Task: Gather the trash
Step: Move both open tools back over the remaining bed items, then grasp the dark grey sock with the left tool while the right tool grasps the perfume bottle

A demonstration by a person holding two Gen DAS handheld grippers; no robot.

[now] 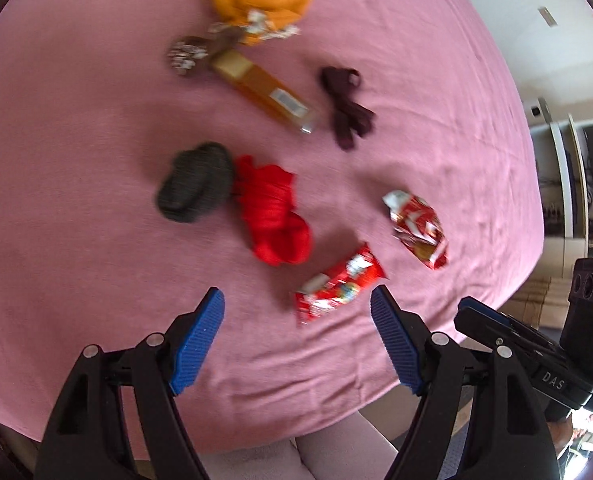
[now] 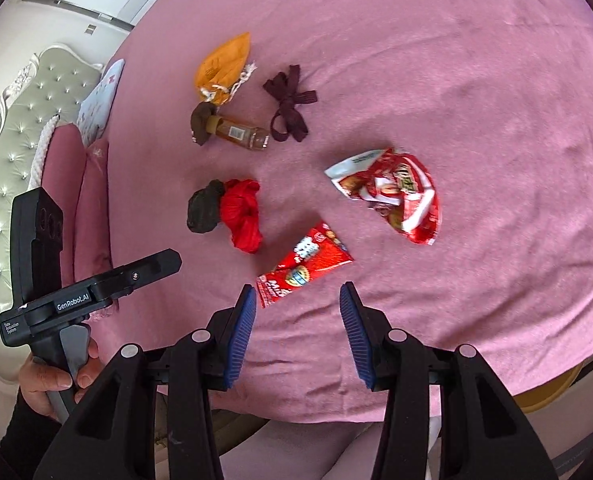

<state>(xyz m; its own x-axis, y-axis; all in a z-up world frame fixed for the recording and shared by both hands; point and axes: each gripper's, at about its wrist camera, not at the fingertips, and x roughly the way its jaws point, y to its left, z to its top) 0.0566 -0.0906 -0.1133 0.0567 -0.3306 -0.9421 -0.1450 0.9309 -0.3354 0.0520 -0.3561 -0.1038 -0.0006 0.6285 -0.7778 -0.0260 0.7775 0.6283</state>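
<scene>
On a pink bedspread (image 1: 76, 160) lies a flat red snack wrapper (image 1: 338, 284) (image 2: 304, 266), just beyond both sets of fingertips. A crumpled red and white bag (image 1: 416, 226) (image 2: 392, 192) lies to its right. Farther off lies an amber bottle (image 1: 264, 90) (image 2: 240, 134). My left gripper (image 1: 296, 296) hangs open above the bed with nothing between its blue pads. My right gripper (image 2: 297, 292) is also open and empty, with a narrower gap. Each gripper shows in the other's view, the right one (image 1: 536, 344) at the bed edge and the left one (image 2: 96, 284) held by a hand (image 2: 52, 376).
Also on the bed are an orange pouch (image 2: 224, 66), a maroon ribbon bow (image 2: 288, 104), a dark grey sock (image 2: 204, 208) beside a red cloth (image 2: 242, 216), and a brown crumpled piece (image 1: 188, 54). Pillows (image 2: 92, 184) and a tufted headboard (image 2: 16, 128) stand at the left.
</scene>
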